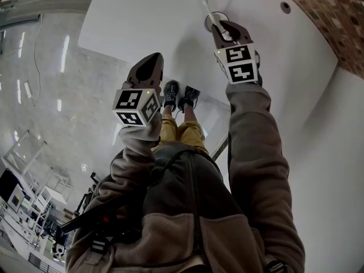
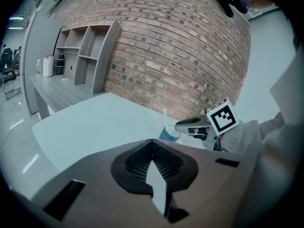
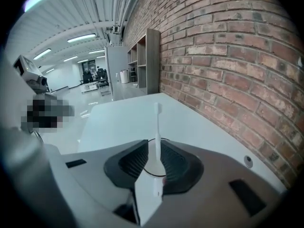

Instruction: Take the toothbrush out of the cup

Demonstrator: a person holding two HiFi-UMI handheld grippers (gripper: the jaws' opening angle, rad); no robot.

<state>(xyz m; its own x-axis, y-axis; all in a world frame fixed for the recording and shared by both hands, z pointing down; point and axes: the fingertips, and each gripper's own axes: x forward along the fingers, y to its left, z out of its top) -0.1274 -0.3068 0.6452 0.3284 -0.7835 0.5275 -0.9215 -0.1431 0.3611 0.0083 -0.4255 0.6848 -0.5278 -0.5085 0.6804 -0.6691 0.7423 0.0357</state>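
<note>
The slim white toothbrush stands in the translucent blue cup on the white counter. Its head tilts toward 11 o'clock, between the narrowly parted jaws of the right tongs. The left tongs, pressed together, hover at the cup's 8 o'clock.

Right gripper: brick wall near on its right; cup rim between its jaws. Ahead and left, bare table, open passage. Left gripper well apart, over bare table.

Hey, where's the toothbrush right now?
Head view, upper right: the toothbrush stands in the cup on the table near the brick wall, between the open jaws of the right gripper.
</note>
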